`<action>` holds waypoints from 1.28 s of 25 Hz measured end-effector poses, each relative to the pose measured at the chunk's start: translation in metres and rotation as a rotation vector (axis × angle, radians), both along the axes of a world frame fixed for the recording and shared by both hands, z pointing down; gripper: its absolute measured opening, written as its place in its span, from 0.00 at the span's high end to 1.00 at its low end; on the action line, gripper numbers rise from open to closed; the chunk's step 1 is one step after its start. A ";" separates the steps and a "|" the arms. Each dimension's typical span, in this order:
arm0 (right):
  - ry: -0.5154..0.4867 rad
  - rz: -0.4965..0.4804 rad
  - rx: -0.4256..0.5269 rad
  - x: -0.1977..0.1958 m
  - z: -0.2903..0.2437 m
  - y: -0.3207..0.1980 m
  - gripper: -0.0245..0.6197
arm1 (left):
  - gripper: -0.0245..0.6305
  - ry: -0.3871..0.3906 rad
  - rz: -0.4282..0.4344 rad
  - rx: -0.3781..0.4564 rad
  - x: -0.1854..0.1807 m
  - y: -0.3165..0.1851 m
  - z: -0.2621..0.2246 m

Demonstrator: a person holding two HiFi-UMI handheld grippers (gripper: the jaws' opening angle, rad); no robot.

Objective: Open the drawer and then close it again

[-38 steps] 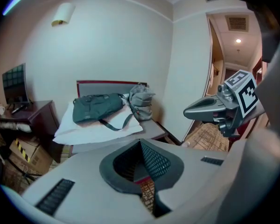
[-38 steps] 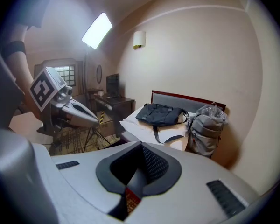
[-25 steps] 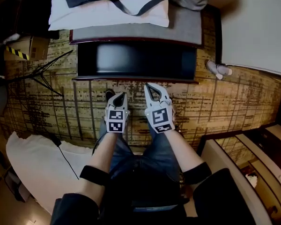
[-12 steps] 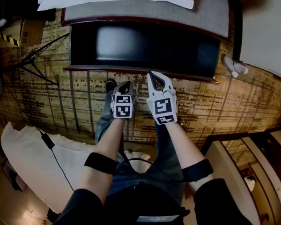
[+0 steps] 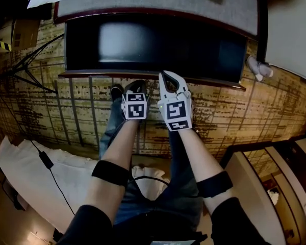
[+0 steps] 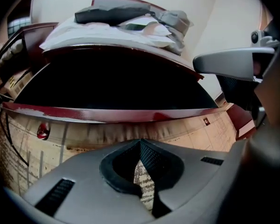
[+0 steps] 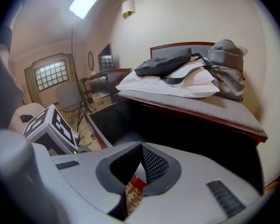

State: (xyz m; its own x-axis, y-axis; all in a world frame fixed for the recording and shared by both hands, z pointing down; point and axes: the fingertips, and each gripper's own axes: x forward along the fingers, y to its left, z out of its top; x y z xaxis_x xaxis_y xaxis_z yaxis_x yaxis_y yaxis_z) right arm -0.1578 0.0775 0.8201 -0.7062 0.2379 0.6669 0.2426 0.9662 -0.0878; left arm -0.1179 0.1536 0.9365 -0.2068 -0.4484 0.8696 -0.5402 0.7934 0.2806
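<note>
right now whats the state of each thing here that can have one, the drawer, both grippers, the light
drawer, open, pulled out from under the bed
left gripper, shut, holding nothing
right gripper, shut, holding nothing, tip by the drawer's front edge
ceiling light, on

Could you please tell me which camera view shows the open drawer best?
The head view: it looks down on nearly the whole drawer, with its dark inside and its outline. The left gripper view shows its front rim and the inside from low and close. The right gripper view shows only one corner.
</note>
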 end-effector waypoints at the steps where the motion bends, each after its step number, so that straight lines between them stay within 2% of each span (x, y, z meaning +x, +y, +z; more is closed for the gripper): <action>1: 0.000 0.006 0.000 0.000 0.002 -0.001 0.96 | 0.96 -0.001 -0.003 0.003 -0.003 -0.002 0.001; 5: 0.003 0.026 0.004 -0.001 0.006 -0.009 0.96 | 0.96 0.007 0.002 0.004 -0.010 -0.009 0.002; 8: 0.006 0.042 0.007 -0.003 0.007 -0.016 0.96 | 0.96 0.017 -0.031 0.008 -0.011 -0.009 0.002; 16: 0.007 0.055 0.010 -0.010 0.011 -0.026 0.96 | 0.96 -0.007 -0.048 -0.006 -0.017 -0.012 0.001; 19: 0.005 0.056 0.010 -0.014 0.011 -0.028 0.96 | 0.96 -0.012 -0.059 -0.008 -0.028 -0.016 0.002; 32: -0.009 0.115 0.017 -0.041 0.014 -0.050 0.96 | 0.96 -0.104 0.009 0.018 -0.102 -0.050 0.000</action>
